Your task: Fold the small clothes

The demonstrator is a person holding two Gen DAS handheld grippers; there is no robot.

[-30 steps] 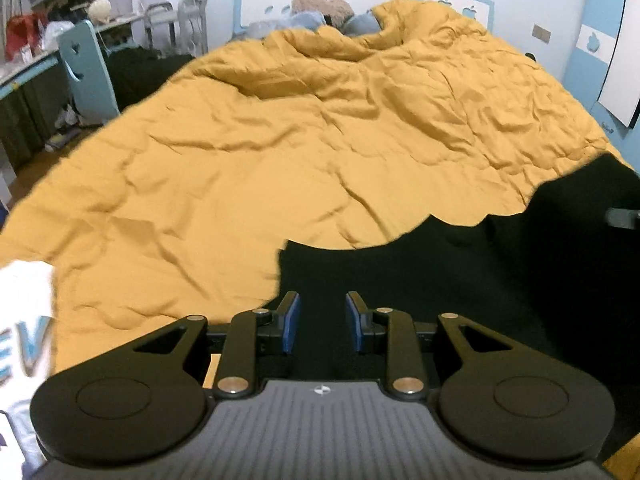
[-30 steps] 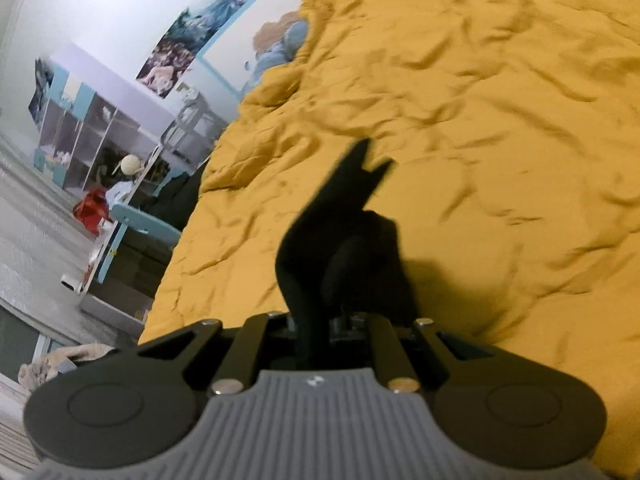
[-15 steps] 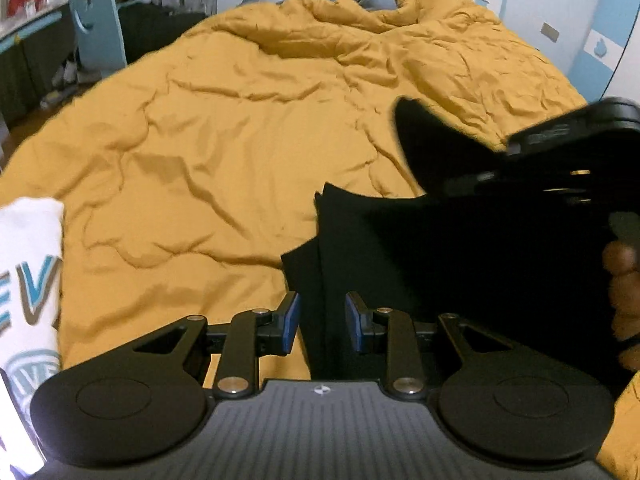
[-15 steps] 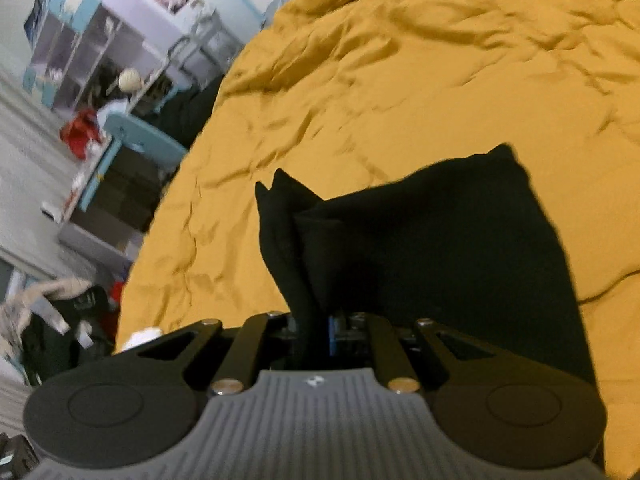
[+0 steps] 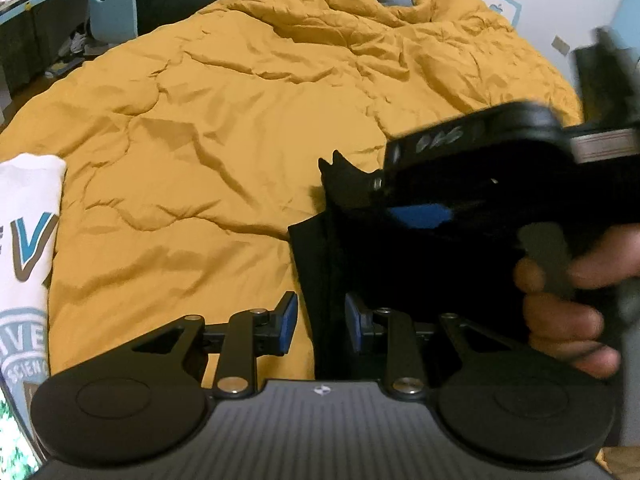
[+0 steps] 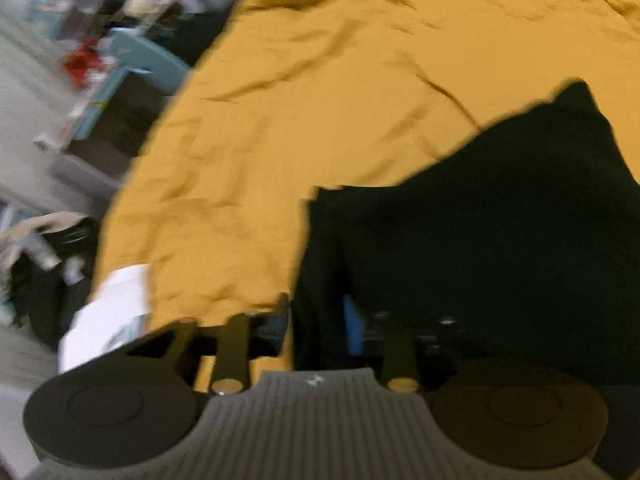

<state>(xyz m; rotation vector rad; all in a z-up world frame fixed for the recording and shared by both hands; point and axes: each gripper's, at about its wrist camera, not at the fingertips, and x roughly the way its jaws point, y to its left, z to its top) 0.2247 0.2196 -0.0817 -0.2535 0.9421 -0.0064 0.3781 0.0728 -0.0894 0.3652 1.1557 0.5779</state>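
Note:
A black garment (image 5: 320, 264) lies folded on the yellow duvet (image 5: 224, 128), its left edge between my left gripper's pads. My left gripper (image 5: 320, 318) is open around that edge. My right gripper (image 5: 420, 216) comes in from the right just above the garment, one blue pad showing. In the blurred right wrist view the right gripper (image 6: 316, 328) stands open, with the black garment (image 6: 480, 240) spread in front of it and its edge between the jaws.
A folded white T-shirt with blue lettering (image 5: 28, 240) lies at the left edge of the bed; it also shows in the right wrist view (image 6: 108, 312). A blue chair (image 5: 112, 4) and shelves stand beyond the bed's left side.
My right gripper carried the garment's corner over to the left and down, then opened and let it go. The garment now lies folded double. My left gripper stayed open by its edge.

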